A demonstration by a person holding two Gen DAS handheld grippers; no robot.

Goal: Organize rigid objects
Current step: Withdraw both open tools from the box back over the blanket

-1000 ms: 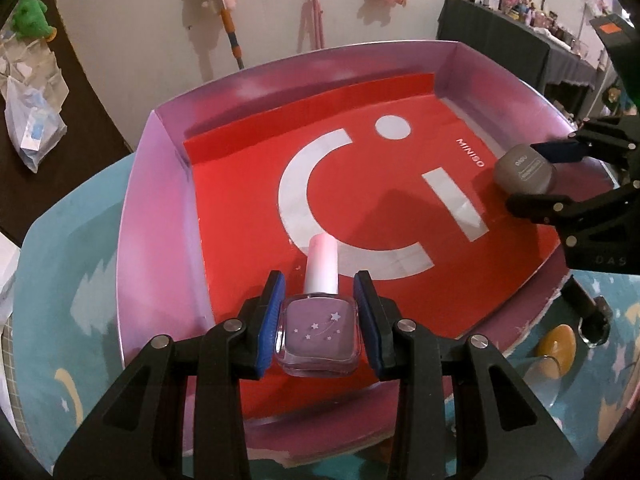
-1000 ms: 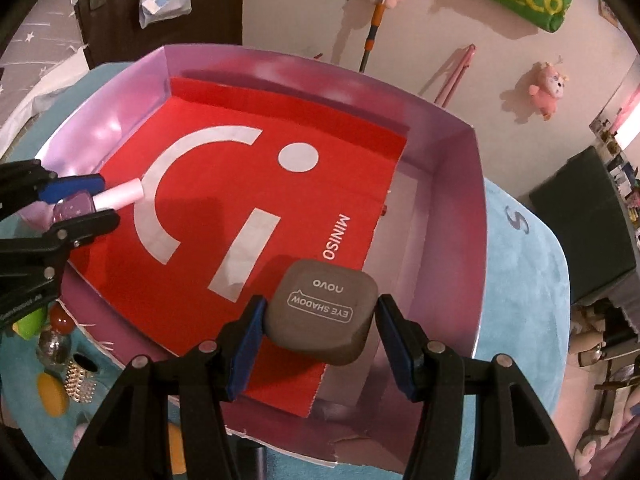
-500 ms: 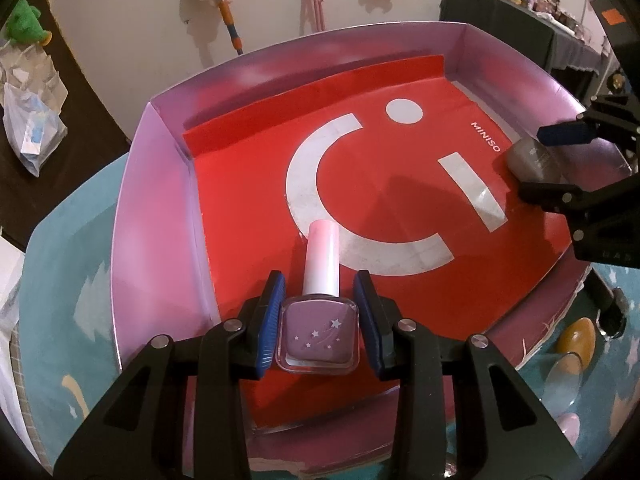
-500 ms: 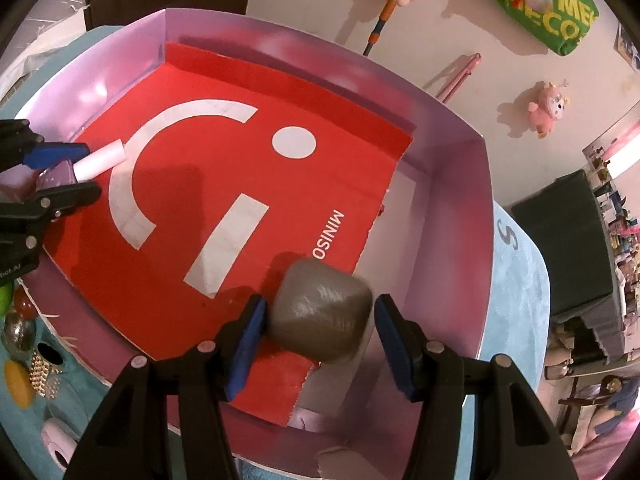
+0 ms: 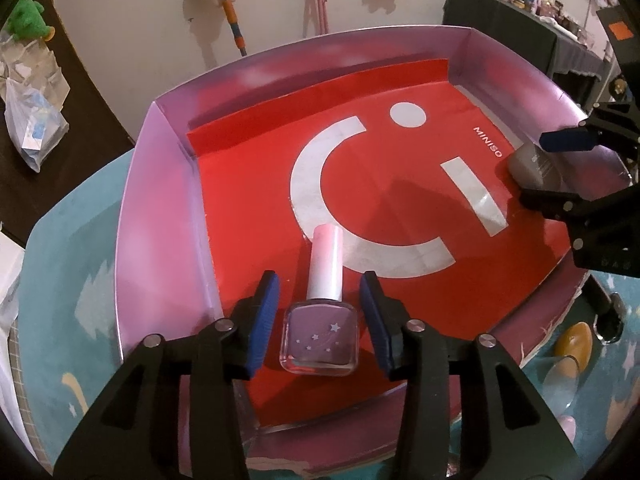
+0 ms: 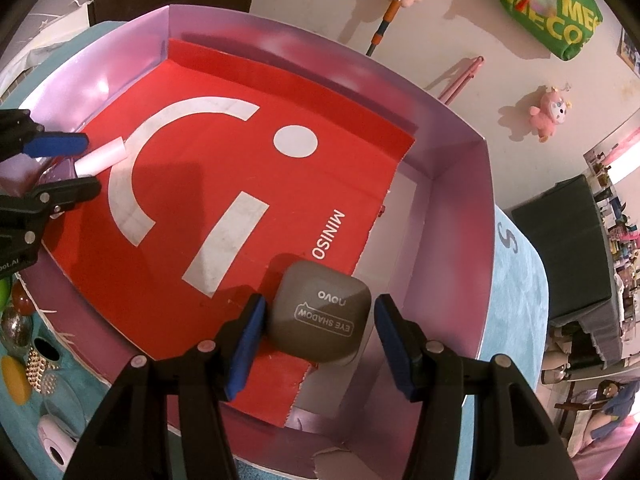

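Left gripper point(image 5: 319, 322): jaws have just been opening, spread clear of the lilac star-printed nail-polish bottle with pale pink cap point(image 5: 320, 330), lying between them on the red Miniso paper liner point(image 5: 248, 200). A second ago they pinched it. Right gripper point(image 6: 316, 338): spread, the grey rounded eye-shadow case point(image 6: 318, 318) resting loose between. Both lie inside the shallow pink cardboard box point(image 5: 160, 208).

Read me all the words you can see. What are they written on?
"MINISO": on the red sheet in the box.
"novo": on the grey case.
"EYE SHADOW": same case, in a frame.
"ME" and "ECO": on the green bag, cut off.
The white print on the left tongs is cut off, and the print on the right tongs' body is too faint to read.
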